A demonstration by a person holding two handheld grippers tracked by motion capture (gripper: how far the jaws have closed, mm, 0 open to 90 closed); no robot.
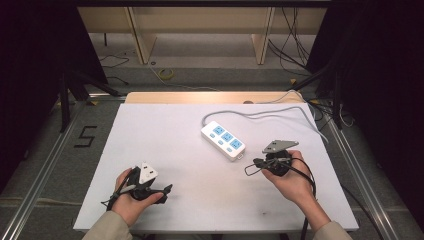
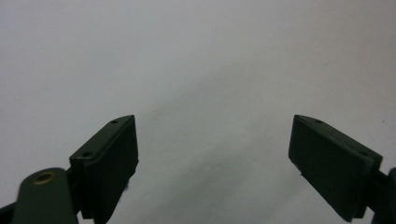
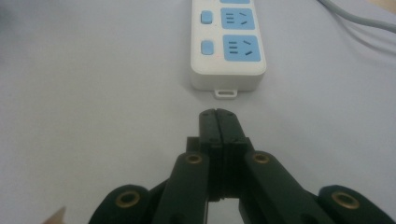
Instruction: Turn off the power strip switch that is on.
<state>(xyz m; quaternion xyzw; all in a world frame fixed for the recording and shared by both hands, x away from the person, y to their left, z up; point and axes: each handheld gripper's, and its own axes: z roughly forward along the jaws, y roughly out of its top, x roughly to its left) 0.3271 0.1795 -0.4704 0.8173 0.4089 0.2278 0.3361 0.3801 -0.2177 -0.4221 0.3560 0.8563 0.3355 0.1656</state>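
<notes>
A white power strip (image 1: 223, 140) with blue sockets lies near the middle of the white table, its grey cable (image 1: 260, 114) running off to the back right. My right gripper (image 1: 256, 162) sits just to the right of the strip, pointing left. In the right gripper view my right gripper (image 3: 218, 115) has its jaws pressed together with nothing between them, a short way from the end of the power strip (image 3: 227, 44). My left gripper (image 1: 164, 191) rests at the front left, held in a hand. In the left gripper view my left gripper (image 2: 215, 163) stands wide open over bare white surface.
The white table top (image 1: 165, 145) lies on a wooden board whose back edge (image 1: 200, 96) shows. Metal rails (image 1: 45, 165) run along both sides. Cables (image 1: 295, 45) and wooden table legs stand on the floor behind, with dark curtains at the sides.
</notes>
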